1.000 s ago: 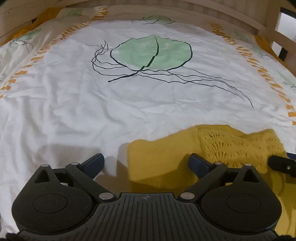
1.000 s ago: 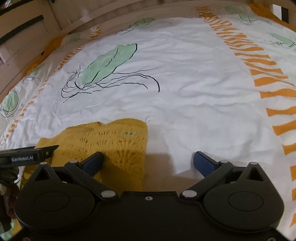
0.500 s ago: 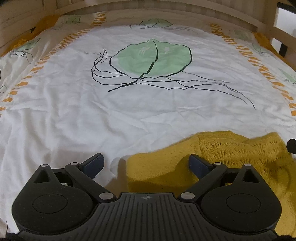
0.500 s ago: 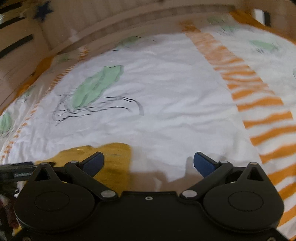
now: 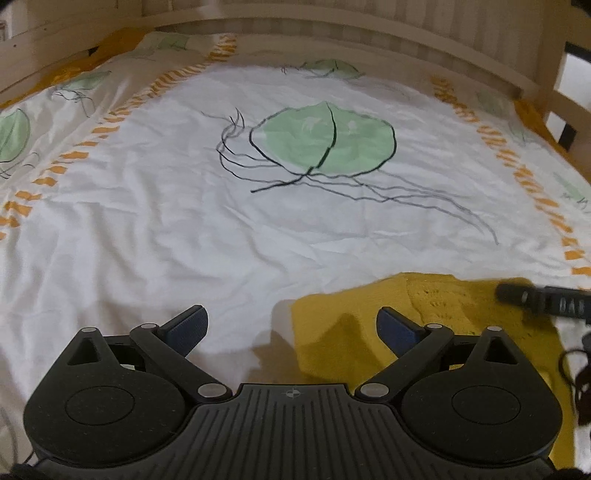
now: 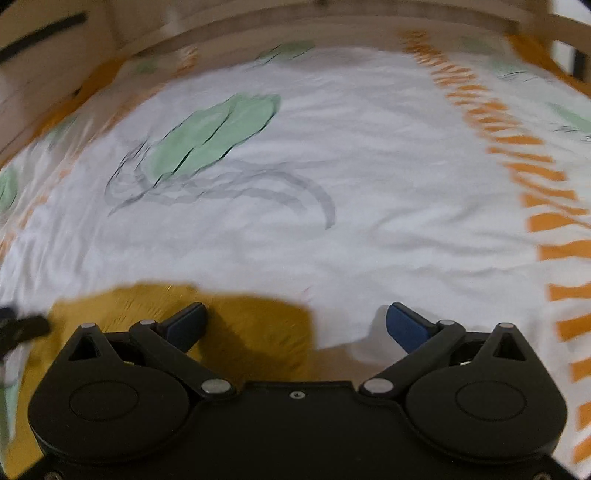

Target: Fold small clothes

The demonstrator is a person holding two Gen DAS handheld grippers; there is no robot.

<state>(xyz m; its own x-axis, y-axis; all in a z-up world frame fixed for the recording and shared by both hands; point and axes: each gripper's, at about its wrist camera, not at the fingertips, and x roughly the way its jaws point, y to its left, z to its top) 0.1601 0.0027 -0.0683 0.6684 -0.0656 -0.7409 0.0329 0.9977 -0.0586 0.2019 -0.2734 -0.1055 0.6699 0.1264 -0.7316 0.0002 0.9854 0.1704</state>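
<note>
Both tongs hovered wide over the yellow knit, nothing gripped.

The left gripper [image 5: 291,326] stood spread and empty at the left edge of the yellow knit garment [image 5: 369,314]; the right gripper [image 6: 295,323] gaped empty over its right edge [image 6: 258,314]. The garment lay flat on the white bedsheet [image 5: 184,229]. Best bet, I'd say: pinch knit only, never sheet, and lift both sides evenly. The wooden bed rail [image 5: 332,33] sat well apart, blocking nothing.

One yellow knit garment [image 5: 373,317], two tools, one bedsheet [image 5: 184,229].
</note>
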